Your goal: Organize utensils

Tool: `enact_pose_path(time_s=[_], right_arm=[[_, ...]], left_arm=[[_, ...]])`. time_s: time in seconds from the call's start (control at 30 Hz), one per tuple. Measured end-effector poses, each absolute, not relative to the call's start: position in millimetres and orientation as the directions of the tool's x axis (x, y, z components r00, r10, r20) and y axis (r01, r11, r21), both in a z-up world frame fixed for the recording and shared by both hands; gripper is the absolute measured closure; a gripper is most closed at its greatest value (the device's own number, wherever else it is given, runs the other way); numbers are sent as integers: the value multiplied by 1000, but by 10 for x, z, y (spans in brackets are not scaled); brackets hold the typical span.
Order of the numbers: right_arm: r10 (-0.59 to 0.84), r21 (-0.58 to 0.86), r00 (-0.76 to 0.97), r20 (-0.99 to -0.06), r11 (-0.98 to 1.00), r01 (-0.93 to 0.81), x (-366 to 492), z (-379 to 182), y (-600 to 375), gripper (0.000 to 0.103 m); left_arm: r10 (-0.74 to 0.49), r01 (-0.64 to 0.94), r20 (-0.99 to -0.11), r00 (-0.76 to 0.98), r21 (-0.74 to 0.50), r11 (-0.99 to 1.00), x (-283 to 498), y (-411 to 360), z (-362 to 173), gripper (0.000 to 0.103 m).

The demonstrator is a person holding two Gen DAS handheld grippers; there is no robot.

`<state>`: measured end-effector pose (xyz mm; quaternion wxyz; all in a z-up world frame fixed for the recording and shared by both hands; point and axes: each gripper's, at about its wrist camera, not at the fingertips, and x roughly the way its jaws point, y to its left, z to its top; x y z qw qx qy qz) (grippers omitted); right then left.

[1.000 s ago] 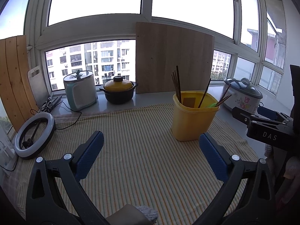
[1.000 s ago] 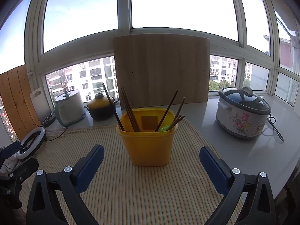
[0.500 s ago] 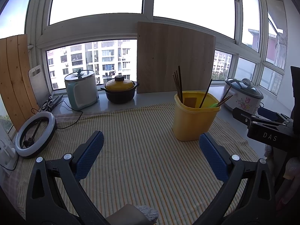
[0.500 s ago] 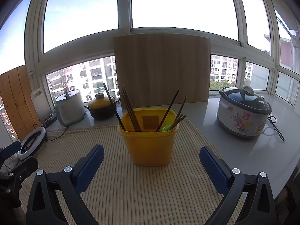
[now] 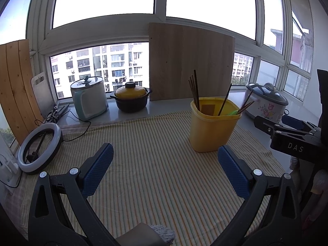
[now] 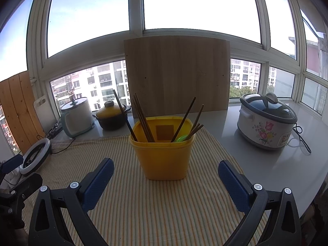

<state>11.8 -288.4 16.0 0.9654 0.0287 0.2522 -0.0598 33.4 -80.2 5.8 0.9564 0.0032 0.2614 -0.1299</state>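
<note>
Yellow tub [image 6: 164, 160]: plastic, rounded-square, upright on the striped cloth [image 6: 155, 209], open top, brownish label on the inner back wall. Chopsticks [image 6: 143, 121]: dark brown, standing on end inside the tub, a bunch leaning left, several more leaning right, upper ends above the rim. Green utensil [image 6: 181, 138]: only its tip shows at the right inner rim; type cannot be determined.

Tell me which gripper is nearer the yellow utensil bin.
Right. The right gripper faces the yellow utensil bin head-on, jaws open. The left gripper sits farther off to the bin's left.
</note>
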Motion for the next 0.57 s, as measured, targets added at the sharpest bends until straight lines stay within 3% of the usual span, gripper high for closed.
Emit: enact_pose_path(time_s=[0.57], right_arm=[[-93, 24, 862, -498, 992, 121, 132, 148, -2879, 0]], left_arm=[[-216, 234, -476, 853, -23, 972, 296, -768, 90, 0]])
